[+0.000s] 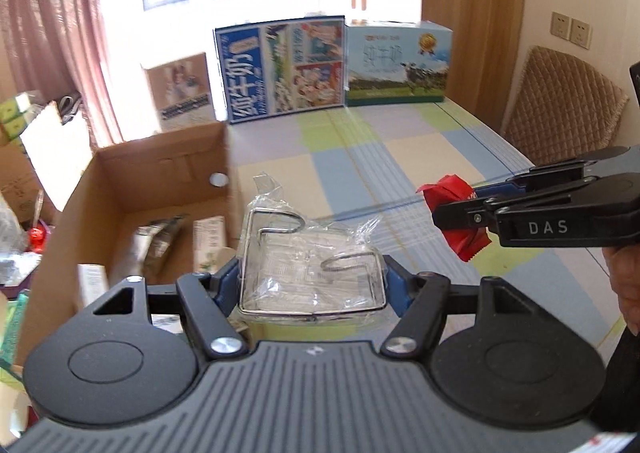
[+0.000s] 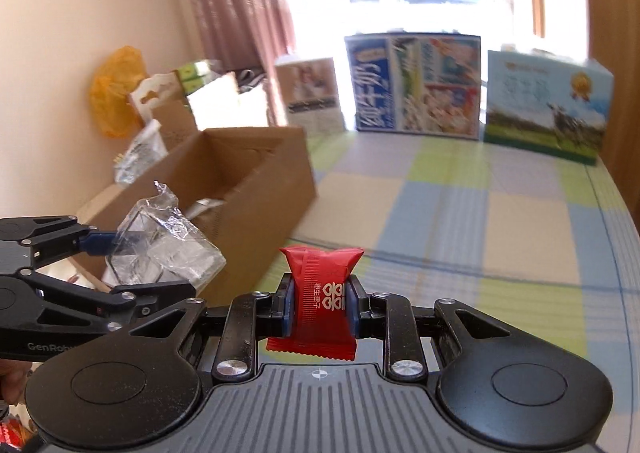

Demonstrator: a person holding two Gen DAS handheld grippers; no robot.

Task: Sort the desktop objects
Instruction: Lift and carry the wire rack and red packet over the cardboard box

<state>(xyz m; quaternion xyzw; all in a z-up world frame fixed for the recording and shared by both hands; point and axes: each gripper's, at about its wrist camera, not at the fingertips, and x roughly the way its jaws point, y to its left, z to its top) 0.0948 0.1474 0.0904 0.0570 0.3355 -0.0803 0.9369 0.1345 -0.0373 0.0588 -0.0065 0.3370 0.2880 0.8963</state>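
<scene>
Desktop objects fill both our grips: the left gripper pinches a plastic-wrapped wire rack between its blue pads, and the right gripper clamps a red candy packet upright. Both hang clear above the checked mat. We should carry each over the cardboard box, left of the fingers, before releasing. Inside it lie a foil pouch and small cartons.
</scene>
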